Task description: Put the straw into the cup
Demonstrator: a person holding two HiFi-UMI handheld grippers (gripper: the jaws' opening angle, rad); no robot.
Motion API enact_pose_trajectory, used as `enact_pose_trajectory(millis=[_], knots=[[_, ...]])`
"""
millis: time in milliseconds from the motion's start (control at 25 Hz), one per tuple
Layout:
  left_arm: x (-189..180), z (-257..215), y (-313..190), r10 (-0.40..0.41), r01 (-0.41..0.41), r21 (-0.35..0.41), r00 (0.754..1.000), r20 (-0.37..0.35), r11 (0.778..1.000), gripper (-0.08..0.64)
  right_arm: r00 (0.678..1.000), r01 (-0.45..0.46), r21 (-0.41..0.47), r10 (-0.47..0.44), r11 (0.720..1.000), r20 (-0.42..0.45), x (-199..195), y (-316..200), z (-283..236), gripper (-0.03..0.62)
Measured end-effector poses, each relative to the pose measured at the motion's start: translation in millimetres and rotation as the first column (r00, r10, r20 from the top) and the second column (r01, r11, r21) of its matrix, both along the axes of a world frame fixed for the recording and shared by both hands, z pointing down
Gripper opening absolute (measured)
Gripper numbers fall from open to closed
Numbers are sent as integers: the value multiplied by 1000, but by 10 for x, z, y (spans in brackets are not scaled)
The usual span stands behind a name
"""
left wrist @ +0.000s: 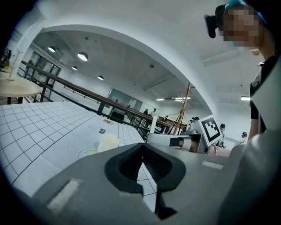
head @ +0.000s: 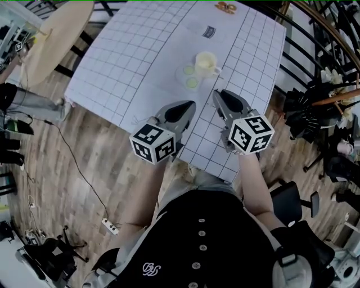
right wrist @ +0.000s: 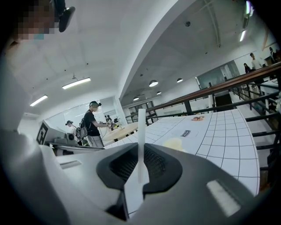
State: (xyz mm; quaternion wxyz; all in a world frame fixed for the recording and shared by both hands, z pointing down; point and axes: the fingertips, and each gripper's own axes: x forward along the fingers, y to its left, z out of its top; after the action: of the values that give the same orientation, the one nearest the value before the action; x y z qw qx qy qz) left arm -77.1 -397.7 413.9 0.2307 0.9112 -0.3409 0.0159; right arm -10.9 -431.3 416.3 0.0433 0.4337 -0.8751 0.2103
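A pale yellow cup (head: pixel 206 63) stands on a round mat with green dots (head: pixel 191 82), on the white gridded table (head: pixel 140 50). Both grippers hover over the table's near edge, pointing toward the cup and short of it. My right gripper (head: pixel 222 100) is shut on a white straw (right wrist: pixel 141 132), which stands upright between its jaws. In the left gripper view the same straw (left wrist: pixel 153 124) sticks up from the right gripper (left wrist: pixel 175 141). My left gripper (head: pixel 183 111) has its jaws together with nothing between them (left wrist: pixel 142 151). The cup (left wrist: pixel 107 143) (right wrist: pixel 174 144) lies ahead of both.
A small printed label (head: pixel 208 31) and an orange item (head: pixel 226 7) lie on the far part of the table. A round wooden table (head: pixel 50 34) stands at left, a black railing (head: pixel 315 34) and black chairs (head: pixel 292 197) at right. A power strip (head: pixel 111 226) lies on the floor.
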Motion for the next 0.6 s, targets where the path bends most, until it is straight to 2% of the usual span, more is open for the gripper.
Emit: enact_pose_trajectory(millis=[160, 600], knots=[[-30, 84, -227, -42, 42, -10, 999, -6, 999, -2, 1000, 4, -19, -4, 1000, 6, 33, -195, 103, 40], [116, 228, -597, -47, 46, -56, 999, -22, 997, -2, 1000, 7, -47, -7, 999, 11, 132, -607, 231, 40]])
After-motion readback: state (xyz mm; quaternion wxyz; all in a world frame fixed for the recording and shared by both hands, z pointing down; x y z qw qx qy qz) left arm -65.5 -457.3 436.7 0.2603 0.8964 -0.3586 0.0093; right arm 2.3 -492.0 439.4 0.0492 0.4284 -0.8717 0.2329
